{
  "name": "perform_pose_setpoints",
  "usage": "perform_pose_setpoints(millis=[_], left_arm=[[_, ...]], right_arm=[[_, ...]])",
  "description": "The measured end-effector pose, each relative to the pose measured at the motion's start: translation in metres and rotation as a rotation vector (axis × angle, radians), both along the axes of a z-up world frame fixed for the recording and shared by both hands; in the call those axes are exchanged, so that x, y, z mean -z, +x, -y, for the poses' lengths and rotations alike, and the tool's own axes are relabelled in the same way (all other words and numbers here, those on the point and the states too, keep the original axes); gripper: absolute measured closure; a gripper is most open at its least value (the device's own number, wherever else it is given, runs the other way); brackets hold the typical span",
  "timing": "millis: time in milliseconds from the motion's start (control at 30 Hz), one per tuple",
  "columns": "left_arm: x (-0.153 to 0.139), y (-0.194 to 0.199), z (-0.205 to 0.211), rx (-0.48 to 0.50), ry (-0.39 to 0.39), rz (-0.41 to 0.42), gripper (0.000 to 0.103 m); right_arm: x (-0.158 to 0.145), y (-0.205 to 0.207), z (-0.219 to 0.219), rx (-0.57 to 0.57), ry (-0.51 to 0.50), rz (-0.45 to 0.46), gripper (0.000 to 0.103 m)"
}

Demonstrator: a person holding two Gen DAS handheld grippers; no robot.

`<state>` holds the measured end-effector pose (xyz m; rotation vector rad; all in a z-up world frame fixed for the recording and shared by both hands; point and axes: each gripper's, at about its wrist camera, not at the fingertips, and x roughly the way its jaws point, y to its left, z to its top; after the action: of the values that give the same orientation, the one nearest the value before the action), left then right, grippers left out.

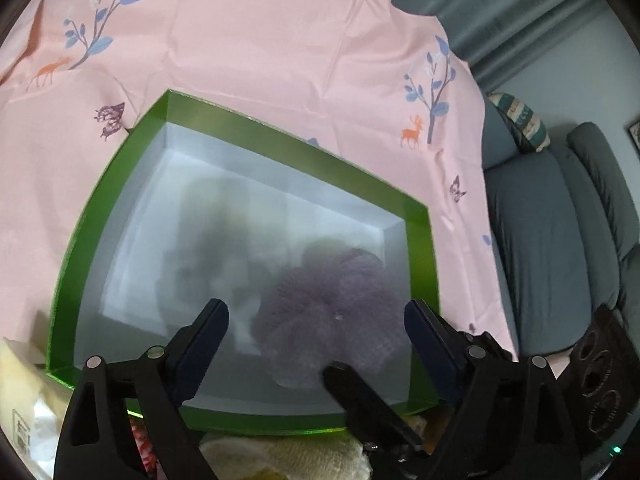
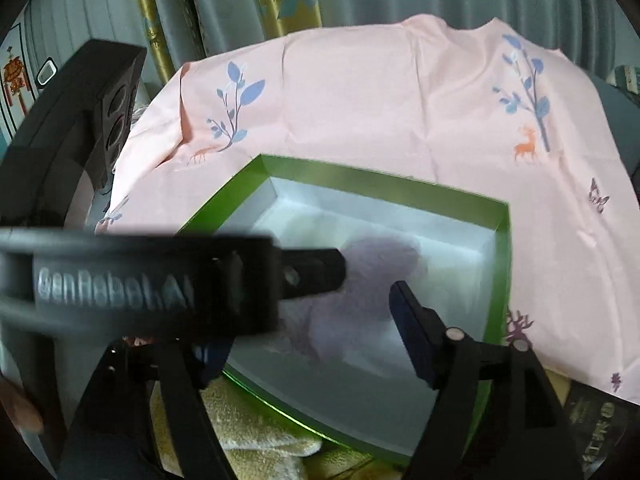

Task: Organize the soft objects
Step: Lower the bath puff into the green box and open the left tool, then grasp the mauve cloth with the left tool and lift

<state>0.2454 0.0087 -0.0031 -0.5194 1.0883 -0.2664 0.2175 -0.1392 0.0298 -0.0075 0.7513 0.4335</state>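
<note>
Both your left gripper [image 1: 316, 320] and right gripper [image 2: 304, 312] stand spread above the purple mesh sponge [image 1: 336, 312]. It lies free at the green box's [image 1: 420, 248] right wall. Closing now snags mesh and drags it out.

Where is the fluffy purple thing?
The purple puff lies inside the green box, near its right wall, in both views, with the open left gripper above it.

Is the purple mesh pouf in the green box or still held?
In the box. The purple mesh pouf lies on the white floor of the green box, and the open left gripper does not pinch it.
</note>
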Motion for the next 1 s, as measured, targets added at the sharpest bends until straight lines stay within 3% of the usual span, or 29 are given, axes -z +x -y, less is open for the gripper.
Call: perform_pose_setpoints(millis=[133, 300, 433, 800, 1000], left_arm=[[-0.019, -0.015, -0.013, 0.017, 0.016, 0.018, 0.007], [-0.048, -0.052, -0.040, 0.010, 0.059, 0.102, 0.006], [-0.059, -0.089, -0.067, -0.003, 0.062, 0.153, 0.006], [-0.044, -0.163, -0.098, -0.067, 0.009, 0.169, 0.005], [-0.022, -0.175, -0.087, -0.055, -0.103, 0.126, 0.006]], right_arm=[[-0.007, -0.016, 0.017, 0.002, 0.043, 0.023, 0.024], [-0.021, -0.053, 0.032, -0.047, 0.120, 0.084, 0.020], [-0.024, -0.074, 0.027, -0.100, 0.120, 0.108, 0.019], [-0.007, -0.127, 0.000, -0.171, 0.090, 0.067, 0.019], [0.004, -0.157, -0.015, -0.203, 0.088, 0.045, 0.019]])
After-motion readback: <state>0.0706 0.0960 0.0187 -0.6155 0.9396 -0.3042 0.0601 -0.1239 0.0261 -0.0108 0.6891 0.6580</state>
